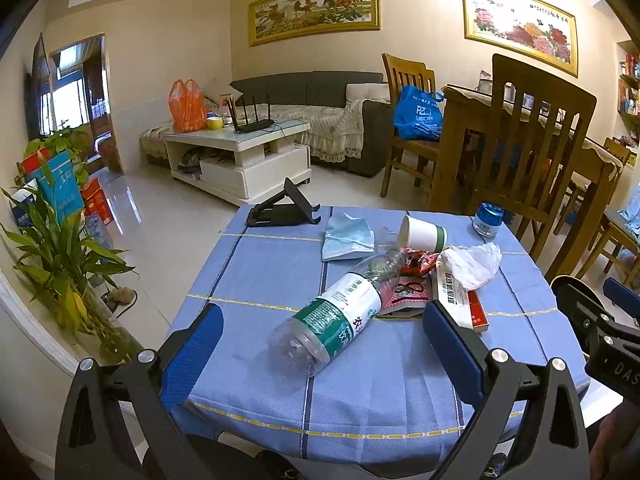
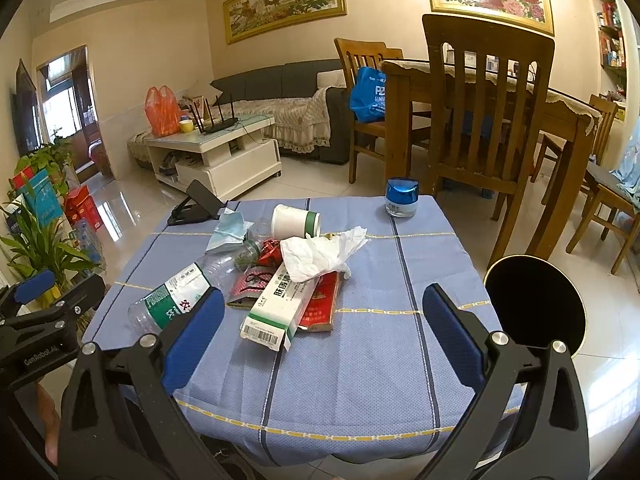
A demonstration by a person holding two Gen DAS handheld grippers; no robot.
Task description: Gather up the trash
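Trash lies in a heap on the blue tablecloth (image 1: 256,280) (image 2: 380,280): an empty plastic bottle (image 1: 332,320) (image 2: 176,296) with a green label on its side, a blue face mask (image 1: 346,236) (image 2: 230,230), a tipped paper cup (image 1: 422,234) (image 2: 294,220), a crumpled tissue (image 1: 474,260) (image 2: 320,254), a white medicine box (image 1: 454,294) (image 2: 280,308), a red pack (image 2: 320,304) and red wrappers (image 1: 416,262). My left gripper (image 1: 320,328) is open, its fingers either side of the bottle's base. My right gripper (image 2: 324,320) is open near the table's front edge. A black bin (image 2: 534,300) stands right of the table.
A black phone stand (image 1: 280,210) (image 2: 196,202) and a blue-lidded jar (image 1: 488,218) (image 2: 402,196) sit at the table's far edge. Wooden chairs (image 2: 484,120) and a dining table stand behind. Potted plants (image 1: 60,256) are on the left, a white coffee table (image 1: 240,152) further off.
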